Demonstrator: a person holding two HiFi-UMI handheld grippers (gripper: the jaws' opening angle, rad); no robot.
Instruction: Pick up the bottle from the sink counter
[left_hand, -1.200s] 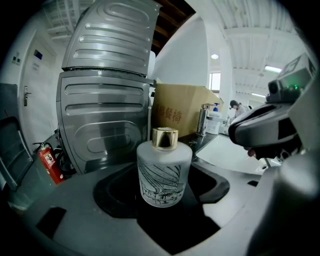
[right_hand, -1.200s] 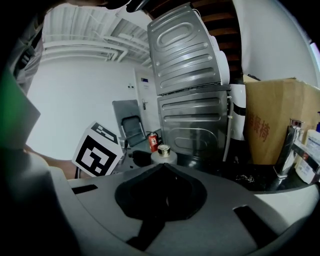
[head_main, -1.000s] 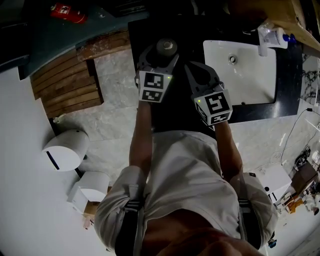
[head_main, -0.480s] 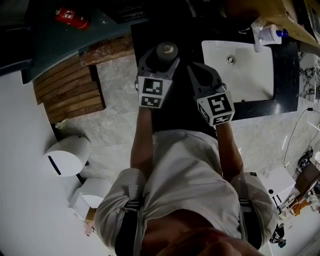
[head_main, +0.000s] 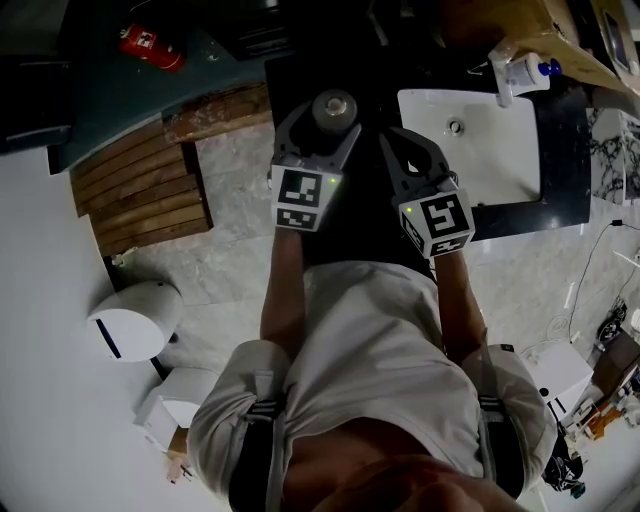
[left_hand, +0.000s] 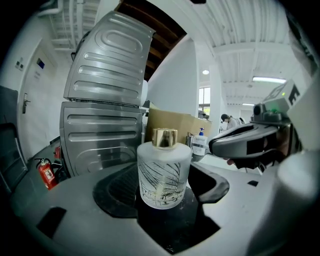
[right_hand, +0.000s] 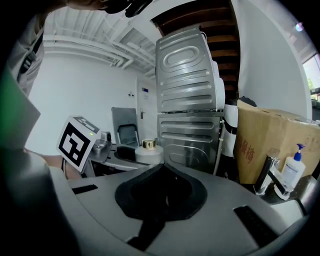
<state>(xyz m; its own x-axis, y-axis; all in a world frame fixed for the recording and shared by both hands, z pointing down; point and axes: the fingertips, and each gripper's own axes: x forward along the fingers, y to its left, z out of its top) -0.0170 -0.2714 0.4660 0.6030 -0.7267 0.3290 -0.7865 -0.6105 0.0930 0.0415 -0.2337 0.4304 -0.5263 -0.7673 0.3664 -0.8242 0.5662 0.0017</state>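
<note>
A frosted glass bottle (head_main: 333, 105) with a gold cap stands upright between the jaws of my left gripper (head_main: 324, 117), over the black counter (head_main: 350, 225). In the left gripper view the bottle (left_hand: 164, 172) fills the gap and both pads press its sides, so the left gripper (left_hand: 162, 189) is shut on it. My right gripper (head_main: 398, 142) hovers just to the right, shut, with nothing in it; its pads meet at the tip (right_hand: 162, 169). From there the bottle (right_hand: 148, 151) shows to the left.
A white sink (head_main: 505, 155) is set in the counter at right, with a pump soap bottle (head_main: 520, 72) and a cardboard box (head_main: 545, 30) behind it. Ribbed metal appliances (left_hand: 105, 120) stand beyond. A wooden slat mat (head_main: 140, 190) and a red extinguisher (head_main: 150, 45) are at left.
The head view has drifted a little, so the sink and floor sit slightly differently. Both grippers keep their poses, and the bottle stays between the left jaws.
</note>
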